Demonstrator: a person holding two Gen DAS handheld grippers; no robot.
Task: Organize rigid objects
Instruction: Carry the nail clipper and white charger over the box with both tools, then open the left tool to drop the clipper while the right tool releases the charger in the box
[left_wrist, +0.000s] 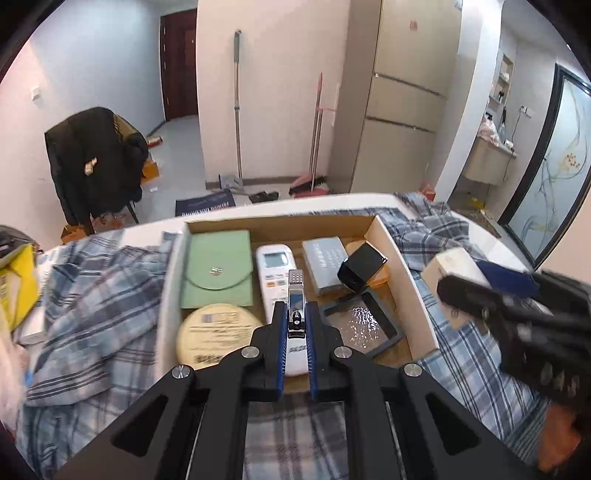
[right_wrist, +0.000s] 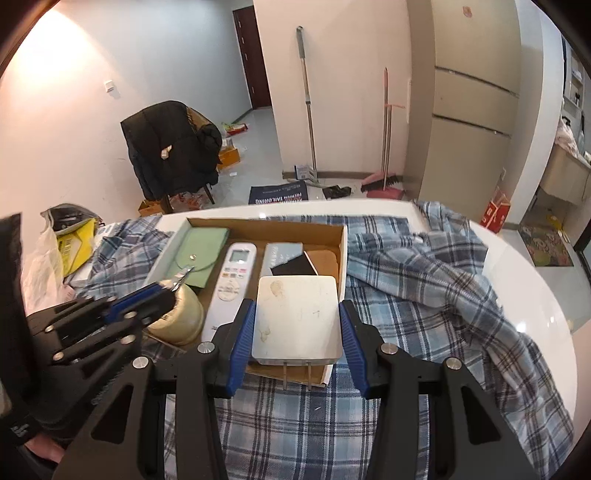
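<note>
Here the cardboard box (right_wrist: 258, 225) lies open-topped on a plaid cloth (right_wrist: 424, 280) that covers a white table (right_wrist: 524, 295), whose curved rim runs from twelve round to four o'clock in the right wrist view. Bare cardboard shows only along the box's far wall and in its far right corner; the rest of the floor is taken. To the right of the box the rumpled cloth lies free of objects. Beyond the table stand a chair draped with a dark jacket (right_wrist: 170, 147), a mop (right_wrist: 306, 99) and a broom (right_wrist: 386, 129) against the wall, and a tall cabinet (right_wrist: 469, 110).

Inside the box, from nine to three o'clock, lie a green pouch (left_wrist: 218, 267), a round tin (left_wrist: 216, 334) nearer than the pouch, a white remote (right_wrist: 232, 280), a grey case (left_wrist: 325, 264), a black cube (left_wrist: 360, 269) and a dark tray (left_wrist: 364, 323).

The left gripper (left_wrist: 295, 332) is clamped narrow on nail clippers (left_wrist: 295, 299), which point to twelve above the remote. The right gripper (right_wrist: 297, 325) pinches a white charger (right_wrist: 295, 317) between its blue pads, prongs toward six, above the box's near right corner.
</note>
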